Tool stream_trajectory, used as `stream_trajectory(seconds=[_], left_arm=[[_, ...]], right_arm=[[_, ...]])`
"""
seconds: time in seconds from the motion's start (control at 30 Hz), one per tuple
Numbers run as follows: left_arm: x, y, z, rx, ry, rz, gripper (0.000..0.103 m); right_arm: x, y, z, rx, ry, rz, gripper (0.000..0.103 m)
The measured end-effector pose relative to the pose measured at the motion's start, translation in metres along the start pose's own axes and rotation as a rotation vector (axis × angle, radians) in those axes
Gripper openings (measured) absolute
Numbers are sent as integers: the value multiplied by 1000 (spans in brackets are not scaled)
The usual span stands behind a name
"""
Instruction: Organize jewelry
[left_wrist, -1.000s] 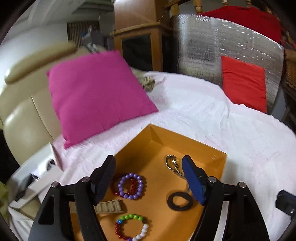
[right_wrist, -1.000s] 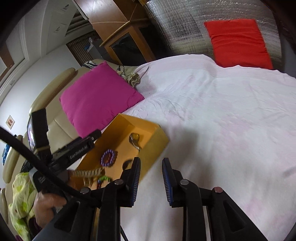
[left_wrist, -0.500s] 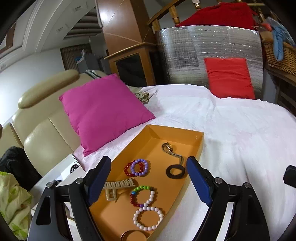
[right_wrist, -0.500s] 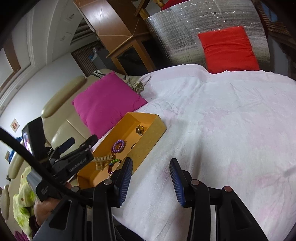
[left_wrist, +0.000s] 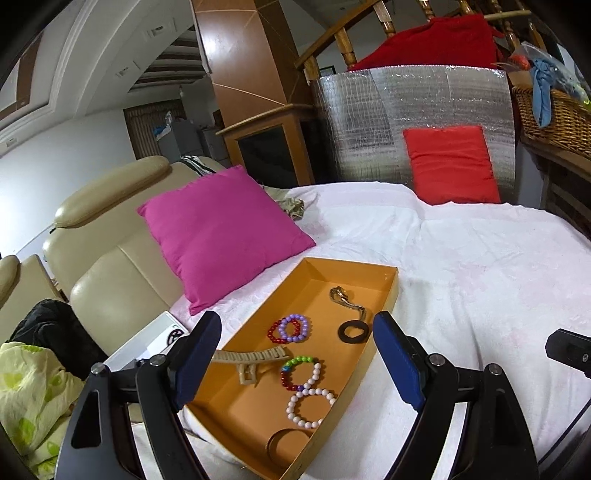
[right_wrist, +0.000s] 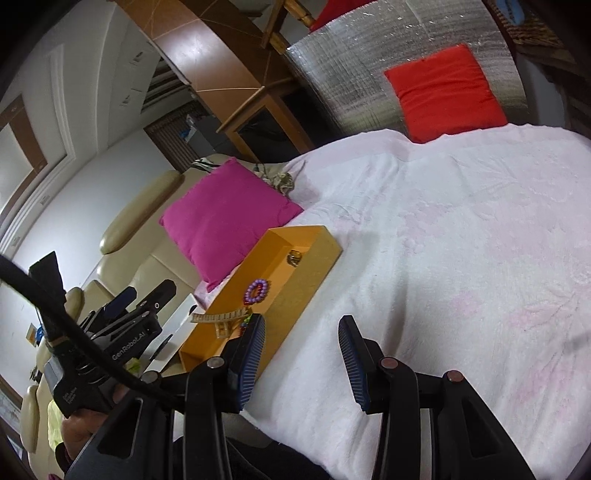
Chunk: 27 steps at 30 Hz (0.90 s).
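On the white bed cover (left_wrist: 461, 266) lies an orange tray (left_wrist: 384, 314), long and shallow, with its far end near a pink pillow (left_wrist: 221, 229). All the jewelry that I can see is already inside it. From the far end there is a gold clasp (left_wrist: 340, 295), a black ring (left_wrist: 354, 331), and a purple bracelet (left_wrist: 294, 327) that lies over a red bracelet (left_wrist: 274, 331). Nearer come a beige hair claw (left_wrist: 249, 360), a multicolour bracelet (left_wrist: 300, 373), a white bracelet (left_wrist: 311, 408) and, at the near end, what seems to be a brown bangle (left_wrist: 284, 439), partly hidden by the wall.

The left gripper (left_wrist: 295, 362) is above the near half of the tray, with its jaws wide apart and nothing between the pads. The right gripper (right_wrist: 301, 354) is over bare cover beside the tray's long wall, with its jaws partly apart and also empty. A hand (right_wrist: 85, 432) holds the left tool's handle at the lower left of the right view.

The pieces lie loose and some overlap, so I think the tray only collects them in 1 place. No piece is visible on the cover outside it. My judgement is that the task is almost finished, or finished, and that is why the 2 grippers carry nothing.
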<state>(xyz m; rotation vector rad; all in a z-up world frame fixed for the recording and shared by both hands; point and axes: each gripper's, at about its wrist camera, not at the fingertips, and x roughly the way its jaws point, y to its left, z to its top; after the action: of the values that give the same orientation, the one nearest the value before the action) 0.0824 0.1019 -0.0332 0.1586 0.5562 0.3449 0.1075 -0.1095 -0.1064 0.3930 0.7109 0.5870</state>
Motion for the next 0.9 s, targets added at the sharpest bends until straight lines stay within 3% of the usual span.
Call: stream_trajectory(seconds=[0.43, 0.63, 0.9], left_arm=[[-61, 52, -8, -99, -45, 33, 91], [-86, 75, -16, -132, -90, 94, 95], [-106, 90, -21, -101, -113, 150, 96]], right_arm=[[-23, 73, -14, -126, -19, 77, 44], [-31, 105, -23, -184, -28, 83, 45], [-37, 131, -29, -231, -38, 79, 47]])
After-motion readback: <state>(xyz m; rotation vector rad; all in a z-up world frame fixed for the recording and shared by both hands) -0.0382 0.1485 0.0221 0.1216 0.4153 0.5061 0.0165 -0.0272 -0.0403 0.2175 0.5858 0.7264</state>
